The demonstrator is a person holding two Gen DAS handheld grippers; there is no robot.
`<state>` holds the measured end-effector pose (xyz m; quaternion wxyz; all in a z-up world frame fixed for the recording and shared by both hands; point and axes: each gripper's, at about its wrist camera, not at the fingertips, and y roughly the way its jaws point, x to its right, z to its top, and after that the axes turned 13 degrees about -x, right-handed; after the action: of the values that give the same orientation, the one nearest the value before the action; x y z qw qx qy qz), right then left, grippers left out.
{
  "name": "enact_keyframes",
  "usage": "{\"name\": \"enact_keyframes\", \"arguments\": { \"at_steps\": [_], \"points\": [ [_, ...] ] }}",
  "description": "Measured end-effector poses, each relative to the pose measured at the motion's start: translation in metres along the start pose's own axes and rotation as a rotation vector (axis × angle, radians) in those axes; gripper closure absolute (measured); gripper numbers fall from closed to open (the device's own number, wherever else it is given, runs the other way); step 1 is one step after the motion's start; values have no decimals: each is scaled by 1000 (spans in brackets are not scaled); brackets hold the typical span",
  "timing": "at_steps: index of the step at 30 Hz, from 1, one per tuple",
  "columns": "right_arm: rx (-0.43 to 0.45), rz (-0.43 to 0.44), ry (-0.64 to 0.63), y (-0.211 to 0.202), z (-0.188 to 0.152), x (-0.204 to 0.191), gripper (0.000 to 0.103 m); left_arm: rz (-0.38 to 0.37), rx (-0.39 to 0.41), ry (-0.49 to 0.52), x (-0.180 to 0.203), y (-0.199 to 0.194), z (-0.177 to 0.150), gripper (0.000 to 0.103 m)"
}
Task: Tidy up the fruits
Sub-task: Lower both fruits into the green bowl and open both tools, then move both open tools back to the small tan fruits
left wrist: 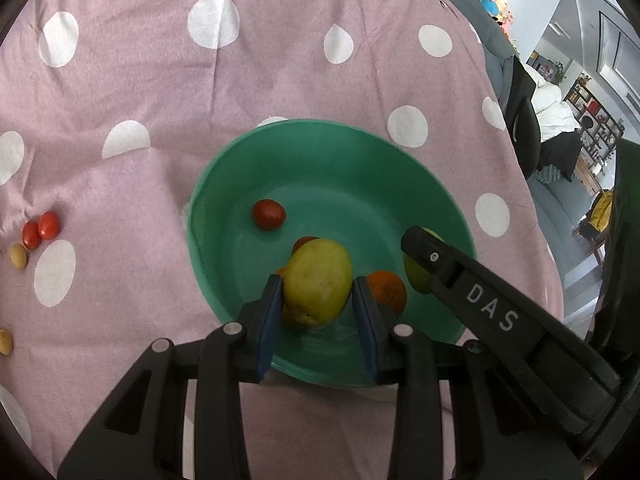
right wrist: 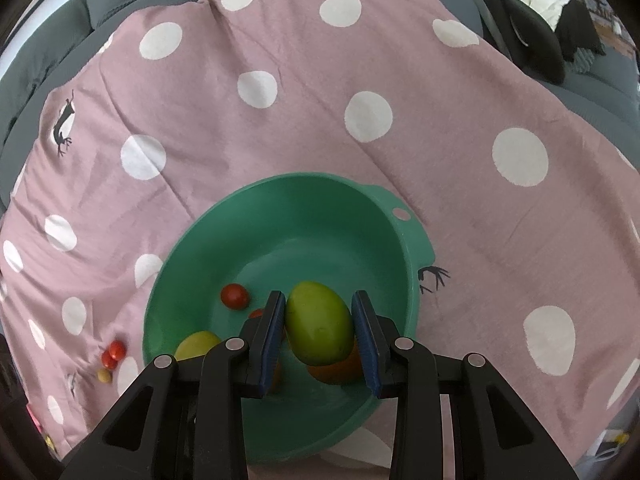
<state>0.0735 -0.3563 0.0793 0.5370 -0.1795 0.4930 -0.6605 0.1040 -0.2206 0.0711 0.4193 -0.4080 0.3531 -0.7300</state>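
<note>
A green plastic basin (left wrist: 224, 184) sits on the pink dotted cloth; it also shows in the right wrist view (right wrist: 192, 252). My left gripper (left wrist: 316, 284) is shut on a yellow-green mango (left wrist: 318, 280), held over the basin. My right gripper (right wrist: 318, 308) is shut on a greener mango (right wrist: 320, 324), also over the basin; that gripper (left wrist: 416, 240) reaches in from the right in the left wrist view. In the basin lie a red cherry tomato (left wrist: 269, 214) and an orange (left wrist: 386, 290). The left-held mango (right wrist: 196, 344) shows in the right wrist view.
Outside the basin, two red cherry tomatoes (left wrist: 40, 230) and a small yellow fruit (left wrist: 18, 256) lie on the cloth to the left; another yellow one (left wrist: 5, 341) lies nearer. A grey sofa (right wrist: 60, 32) borders the cloth. The basin has a handle (right wrist: 400, 216).
</note>
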Motion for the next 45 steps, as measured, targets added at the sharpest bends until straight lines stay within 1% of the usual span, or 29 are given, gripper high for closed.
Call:
{"name": "enact_keyframes", "arguments": {
  "at_steps": [6, 10, 15, 19, 21, 26, 29, 33, 37, 41, 45],
  "points": [
    [1, -7, -4, 0, 0, 0, 66, -2, 0, -1, 0, 0, 0, 68],
    [1, -12, -5, 1, 0, 0, 66, -16, -5, -9, -2, -1, 0, 68],
    [6, 3, 2, -1, 1, 2, 66, -24, -6, 1, 1, -5, -1, 63],
    [29, 17, 14, -6, 0, 4, 65, -10, 5, 2, 3, -13, -2, 52],
    [38, 29, 20, -9, 1, 4, 61, -10, 13, 1, 1, -18, -3, 51],
    [54, 64, 12, -14, 1, 2, 61, 4, 40, -21, -5, -35, -5, 46],
    [67, 70, -1, -18, 1, 0, 61, 28, 78, -50, -15, -48, -9, 42],
    [70, 67, -29, -18, 0, -6, 61, 51, 115, -112, -36, -65, -14, 41],
    [65, 75, -68, -18, -3, -17, 61, 129, 146, -199, -65, -79, -21, 40],
    [62, 83, -129, -19, -8, -36, 61, 161, 156, -279, -91, -90, -26, 40],
    [57, 98, -214, -18, -16, -61, 61, 247, 170, -351, -115, -101, -35, 40]
  ]
}}
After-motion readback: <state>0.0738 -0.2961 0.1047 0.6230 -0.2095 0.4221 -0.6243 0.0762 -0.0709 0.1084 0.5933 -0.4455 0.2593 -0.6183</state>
